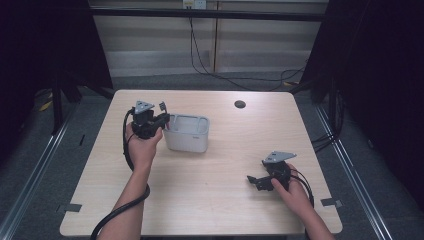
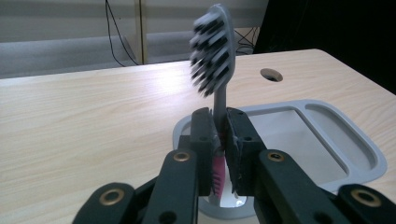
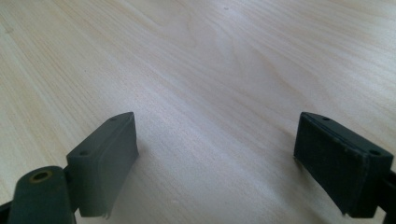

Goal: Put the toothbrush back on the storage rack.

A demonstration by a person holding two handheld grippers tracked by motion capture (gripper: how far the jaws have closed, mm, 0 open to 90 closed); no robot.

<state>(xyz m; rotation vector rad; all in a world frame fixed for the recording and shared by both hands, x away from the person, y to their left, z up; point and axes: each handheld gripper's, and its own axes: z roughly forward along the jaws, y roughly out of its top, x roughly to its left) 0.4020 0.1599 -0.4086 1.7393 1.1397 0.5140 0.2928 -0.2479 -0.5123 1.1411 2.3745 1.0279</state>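
Note:
A grey toothbrush (image 2: 215, 51) with black-and-white bristles stands upright between the jaws of my left gripper (image 2: 220, 122), which is shut on its handle. Below the jaws a pink toothbrush head (image 2: 218, 176) pokes up from the grey holder (image 2: 322, 140). In the high view the left gripper (image 1: 161, 116) hovers at the left end of the white-grey holder (image 1: 187, 134), with the toothbrush head (image 1: 162, 105) sticking up. My right gripper (image 1: 254, 181) rests low on the table at the front right, open, with bare wood between its pads (image 3: 107, 158).
The light wooden table (image 1: 215, 195) has a round cable hole (image 1: 240, 104) at the back. Cables run along the floor behind it. Dark curtains flank both sides.

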